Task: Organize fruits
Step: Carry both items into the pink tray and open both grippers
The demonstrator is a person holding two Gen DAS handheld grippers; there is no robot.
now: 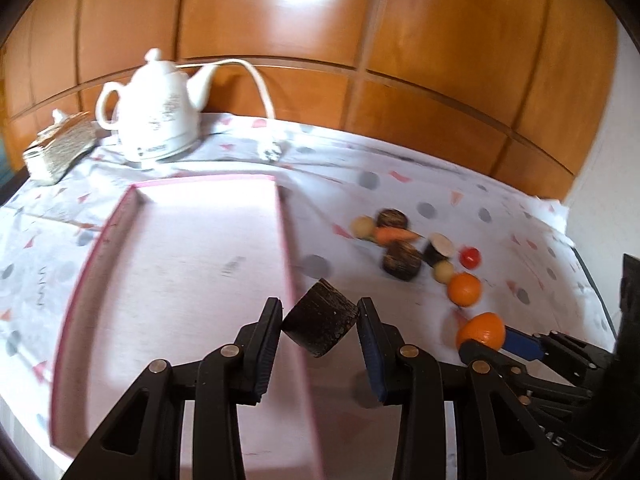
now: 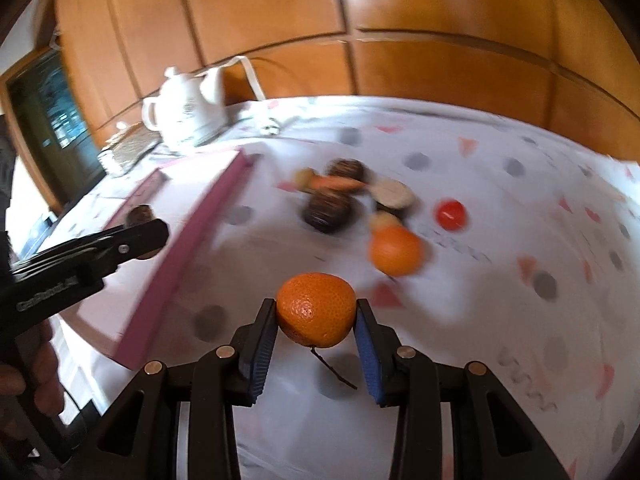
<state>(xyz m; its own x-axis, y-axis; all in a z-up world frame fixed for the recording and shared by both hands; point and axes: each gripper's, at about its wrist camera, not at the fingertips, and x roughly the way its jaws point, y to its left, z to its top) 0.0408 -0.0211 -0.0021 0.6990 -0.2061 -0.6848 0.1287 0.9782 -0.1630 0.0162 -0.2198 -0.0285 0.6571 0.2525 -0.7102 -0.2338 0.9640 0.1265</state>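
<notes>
Black gripper arms fill the bottom of both views. Between the left gripper [image 1: 320,322] pads sits a dark brown chunk [image 1: 320,317], tilted on its edge and pinched from both sides, held above the right wall of a pink tray [image 1: 172,280]. Clamped between the right gripper [image 2: 316,316] pads is an orange [image 2: 316,309] with a thin stem hanging under it, held over the cloth [image 2: 500,300] just right of the tray; both sets of jaws are only partly apart, tight on what they carry. Beyond the tray's right wall, the remaining pieces lie in a loose cluster on the white cloth with its grey dots and pink triangles: a second orange [image 1: 464,289], a small red tomato [image 1: 470,257], a carrot [image 1: 394,235], two pale round pieces, two dark brown chunks and a dark cut piece with a pale face [image 1: 439,249]. Farther back stand a white kettle [image 1: 154,114] with its cord and, to its left, a woven tissue box [image 1: 60,152]. Wooden panels [image 1: 360,60] rise behind the table.
</notes>
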